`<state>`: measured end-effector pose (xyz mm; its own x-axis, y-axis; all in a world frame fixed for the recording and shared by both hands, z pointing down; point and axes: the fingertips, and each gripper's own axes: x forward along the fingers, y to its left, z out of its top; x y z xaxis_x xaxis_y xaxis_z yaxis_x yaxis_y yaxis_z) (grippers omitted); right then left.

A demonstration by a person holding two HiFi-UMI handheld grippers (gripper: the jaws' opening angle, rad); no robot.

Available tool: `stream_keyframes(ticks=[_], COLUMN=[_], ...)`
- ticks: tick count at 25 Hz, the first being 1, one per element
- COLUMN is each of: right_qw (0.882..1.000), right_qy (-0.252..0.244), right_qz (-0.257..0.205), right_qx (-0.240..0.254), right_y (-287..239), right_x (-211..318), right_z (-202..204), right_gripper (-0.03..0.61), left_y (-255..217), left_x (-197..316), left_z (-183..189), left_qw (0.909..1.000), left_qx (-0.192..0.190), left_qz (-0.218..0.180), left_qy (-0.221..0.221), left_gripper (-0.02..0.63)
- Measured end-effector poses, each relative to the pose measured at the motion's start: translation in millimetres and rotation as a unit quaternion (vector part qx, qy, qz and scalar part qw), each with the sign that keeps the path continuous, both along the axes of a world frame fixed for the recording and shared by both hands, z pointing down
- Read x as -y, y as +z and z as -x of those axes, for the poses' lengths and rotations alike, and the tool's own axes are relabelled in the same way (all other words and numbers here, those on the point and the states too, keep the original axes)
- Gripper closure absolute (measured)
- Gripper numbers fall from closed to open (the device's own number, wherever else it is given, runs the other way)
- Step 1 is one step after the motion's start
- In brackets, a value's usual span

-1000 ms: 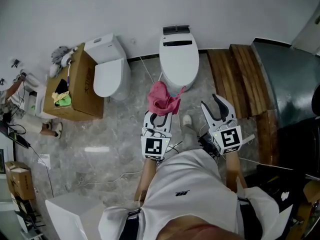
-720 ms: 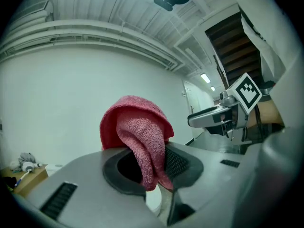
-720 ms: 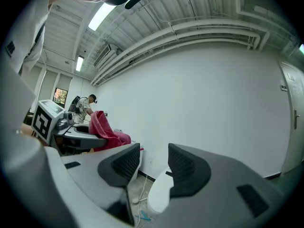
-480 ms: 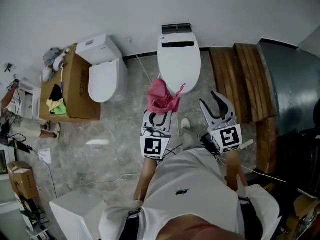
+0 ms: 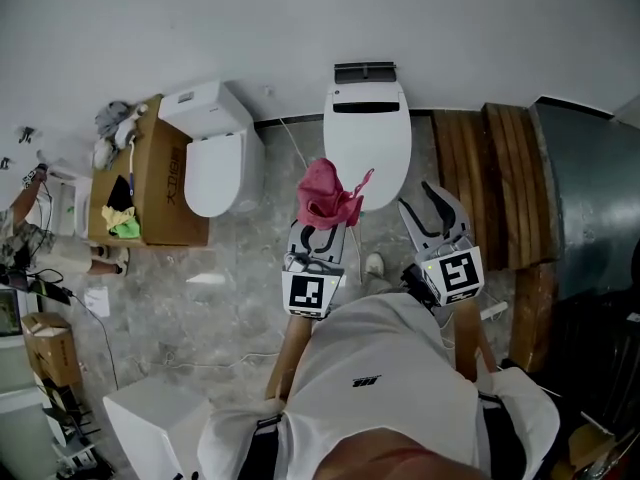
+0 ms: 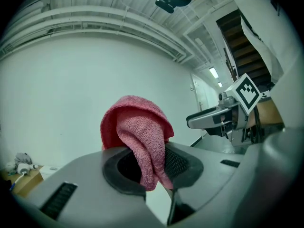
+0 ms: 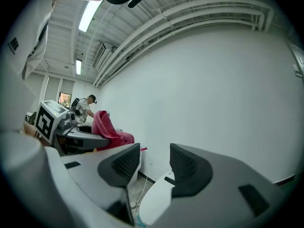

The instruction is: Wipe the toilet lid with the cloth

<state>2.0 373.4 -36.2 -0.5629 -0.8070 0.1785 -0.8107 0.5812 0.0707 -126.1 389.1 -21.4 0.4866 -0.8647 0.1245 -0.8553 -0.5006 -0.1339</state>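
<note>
Left tool (image 5: 322, 226) still clamping cloth (image 5: 325, 196), toilet lid (image 5: 367, 138) nearer, right tool (image 5: 432, 208) agape

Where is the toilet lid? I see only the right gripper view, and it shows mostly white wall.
Observer: In the head view the closed toilet lid lies straight ahead, against the wall.
Operator: Is the cloth gripped?
Observer: Yes. The left gripper view shows the left hand-held gripper shut on the pink cloth.
Operator: Is anything else near?
Observer: A second toilet stands further left, beside a cardboard box.
</note>
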Motion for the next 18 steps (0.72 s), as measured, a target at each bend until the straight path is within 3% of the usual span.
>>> stream_keyframes(ticks=[10,18], right_qw=[1.000,1.000], right_qy=[-0.006,-0.001], right_qz=[-0.002,-0.001], right_qx=[0.009,0.011], right_y=[2,8], right_x=[52,84], right_z=[-17,-15], right_gripper=[0.387,0.387], left_y=[1,-15], left_x=[52,89], left_z=[-10,-11], left_qw=[0.9998,0.9989], left_qx=[-0.001,-0.018], left_qz=[0.000,-0.040], left_qy=[-0.018,-0.016], left_gripper=[0.505,0.505])
